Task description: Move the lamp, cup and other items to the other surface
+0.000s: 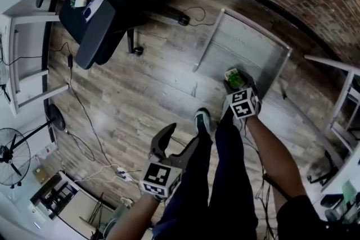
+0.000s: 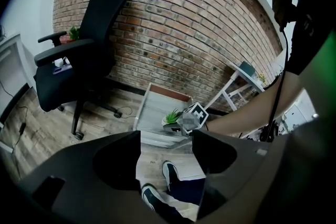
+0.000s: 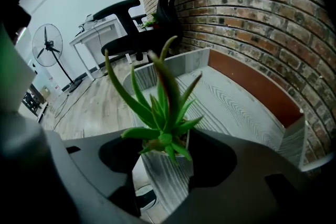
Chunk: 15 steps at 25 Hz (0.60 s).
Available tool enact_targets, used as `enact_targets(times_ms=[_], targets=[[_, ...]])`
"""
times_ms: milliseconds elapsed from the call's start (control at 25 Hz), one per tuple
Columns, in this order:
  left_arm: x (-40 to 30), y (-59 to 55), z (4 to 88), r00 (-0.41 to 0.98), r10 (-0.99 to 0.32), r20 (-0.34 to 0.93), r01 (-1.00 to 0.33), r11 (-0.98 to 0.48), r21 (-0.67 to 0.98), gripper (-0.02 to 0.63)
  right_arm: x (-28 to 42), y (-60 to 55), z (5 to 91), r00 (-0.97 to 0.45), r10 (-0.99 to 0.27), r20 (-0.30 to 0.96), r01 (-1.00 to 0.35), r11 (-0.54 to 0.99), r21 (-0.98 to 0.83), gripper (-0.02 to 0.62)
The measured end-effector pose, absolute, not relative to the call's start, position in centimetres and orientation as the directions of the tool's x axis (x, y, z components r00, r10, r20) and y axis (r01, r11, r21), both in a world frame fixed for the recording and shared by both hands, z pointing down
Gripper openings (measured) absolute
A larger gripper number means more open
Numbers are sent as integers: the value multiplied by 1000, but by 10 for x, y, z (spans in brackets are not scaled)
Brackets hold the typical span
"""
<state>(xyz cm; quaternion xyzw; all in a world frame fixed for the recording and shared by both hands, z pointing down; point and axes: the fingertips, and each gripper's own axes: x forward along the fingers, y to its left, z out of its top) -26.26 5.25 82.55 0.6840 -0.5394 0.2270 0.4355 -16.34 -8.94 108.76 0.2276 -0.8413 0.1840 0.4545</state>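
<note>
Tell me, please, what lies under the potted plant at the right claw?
Under the potted plant shows the grey top of the low table. The right claw covers the pot's base, so contact cannot be seen.

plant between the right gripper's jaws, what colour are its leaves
Green; the plant shows best in the right gripper view.

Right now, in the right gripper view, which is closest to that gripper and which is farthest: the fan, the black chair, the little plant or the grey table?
1. Little plant: in the middle, between the jaws of the right gripper.
2. Grey table: just behind the plant, to the right.
3. Black chair: farther back, upper left.
4. Fan: farthest, at the far left.
</note>
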Motion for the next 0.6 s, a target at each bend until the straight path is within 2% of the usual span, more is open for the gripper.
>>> enact_targets(times_ms=[160, 280, 600], targets=[[-272, 62, 816, 313, -530, 788, -936, -32, 351, 304, -162, -81, 1069, -469, -193, 862, -562, 818, -122, 270], [-281, 59, 799, 308, -573, 759, -941, -65, 333, 304, -164, -77, 1041, -475, -191, 859, -554, 823, -123, 270], [-283, 59, 729, 361, -611, 705, -925, -138, 354, 304, -167, -64, 914, -499, -217, 839, -560, 820, -121, 270]])
